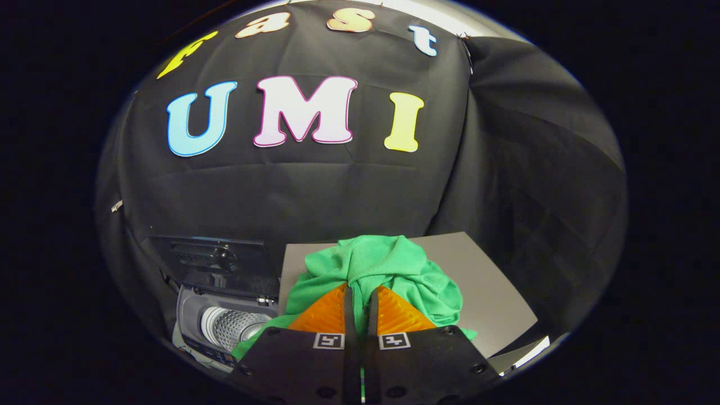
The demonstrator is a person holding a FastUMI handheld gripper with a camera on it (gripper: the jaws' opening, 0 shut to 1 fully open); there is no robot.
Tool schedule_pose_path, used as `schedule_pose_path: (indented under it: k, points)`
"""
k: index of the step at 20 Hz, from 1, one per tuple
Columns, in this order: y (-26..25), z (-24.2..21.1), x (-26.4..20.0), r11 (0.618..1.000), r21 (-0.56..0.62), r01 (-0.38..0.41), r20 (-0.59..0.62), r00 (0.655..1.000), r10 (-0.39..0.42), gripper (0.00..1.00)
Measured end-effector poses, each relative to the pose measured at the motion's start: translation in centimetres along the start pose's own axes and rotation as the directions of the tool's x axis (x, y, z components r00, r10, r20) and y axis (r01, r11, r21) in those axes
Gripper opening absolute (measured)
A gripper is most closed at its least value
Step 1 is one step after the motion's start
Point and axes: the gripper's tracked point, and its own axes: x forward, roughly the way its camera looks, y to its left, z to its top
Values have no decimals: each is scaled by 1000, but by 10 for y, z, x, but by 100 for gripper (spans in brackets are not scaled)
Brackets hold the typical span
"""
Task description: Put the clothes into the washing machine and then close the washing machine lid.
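A green cloth (382, 270) hangs bunched from my gripper (360, 292), whose two fingers are shut on a fold of it, with cloth pinched in the narrow gap between them. The cloth drapes to both sides of the fingers, above a grey table top (495, 292). To the left and lower down stands the washing machine (225, 320), its dark lid (214, 259) raised upright at the back. Its perforated metal drum (233, 326) shows through the top opening, to the left of the fingers.
The grey table reaches out to the right beyond the cloth, with its near right corner close to a white strip (529, 351). Black cloth walls close the booth behind and on the right.
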Motion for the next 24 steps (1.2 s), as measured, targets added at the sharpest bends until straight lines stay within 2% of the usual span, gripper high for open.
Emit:
schedule_pose_path:
  k: [3,8,12,17,24]
  points:
    - [41,21,-36,999,-38,-25,60,998,28,7]
    - [127,36,-93,993,-9,-121,100,988,121,7]
    - [192,29,-123,983,-12,-184,113,976,185,7]
    - [248,10,-137,973,6,-232,104,968,230,7]
    - [287,-19,-114,966,48,-252,96,964,247,7]
